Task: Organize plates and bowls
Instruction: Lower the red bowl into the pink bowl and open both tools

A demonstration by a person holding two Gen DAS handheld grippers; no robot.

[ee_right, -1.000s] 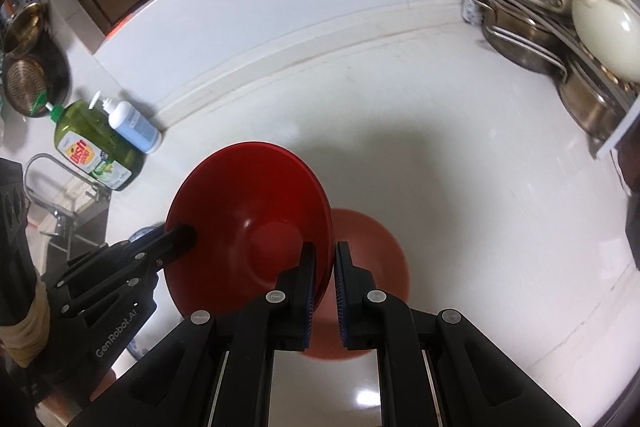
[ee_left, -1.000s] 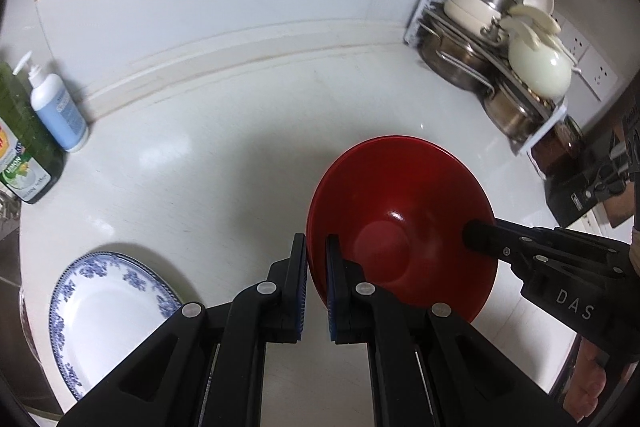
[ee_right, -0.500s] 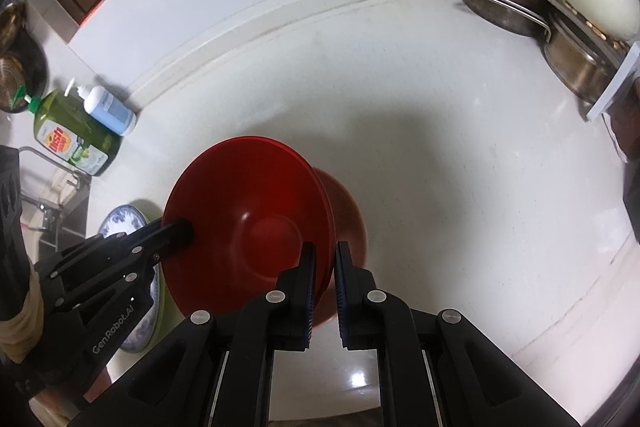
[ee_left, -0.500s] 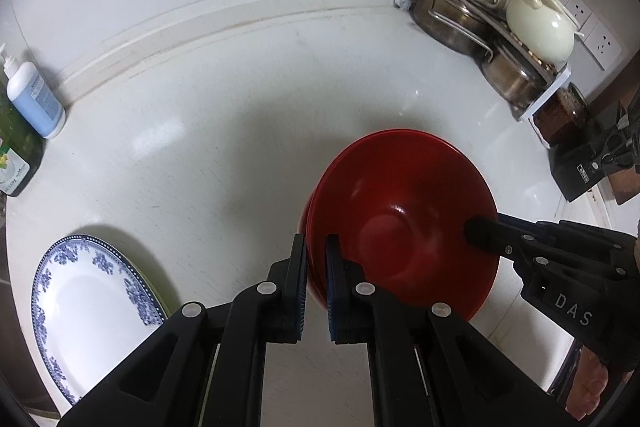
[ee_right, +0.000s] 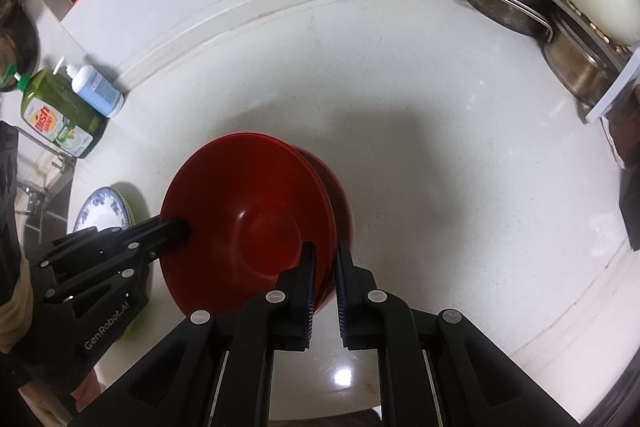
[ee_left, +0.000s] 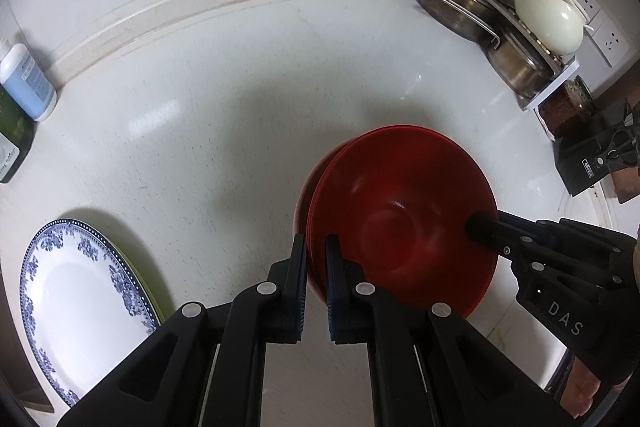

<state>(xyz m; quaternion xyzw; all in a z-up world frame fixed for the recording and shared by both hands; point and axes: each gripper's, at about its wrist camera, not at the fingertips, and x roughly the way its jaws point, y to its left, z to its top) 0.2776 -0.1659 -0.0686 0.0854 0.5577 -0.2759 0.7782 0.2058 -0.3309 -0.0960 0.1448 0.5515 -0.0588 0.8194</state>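
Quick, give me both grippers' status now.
Left gripper: shut on the rim of the red bowl.
Right gripper: shut on the opposite rim of the same bowl.

The left gripper points steeply downward, its jaws clamped on the near-left rim of the red bowl. The right gripper is pitched down just as steeply and pinches the bowl's opposite rim, its black fingers reaching over the edge from the right. Part of a hand shows behind the right gripper's body.
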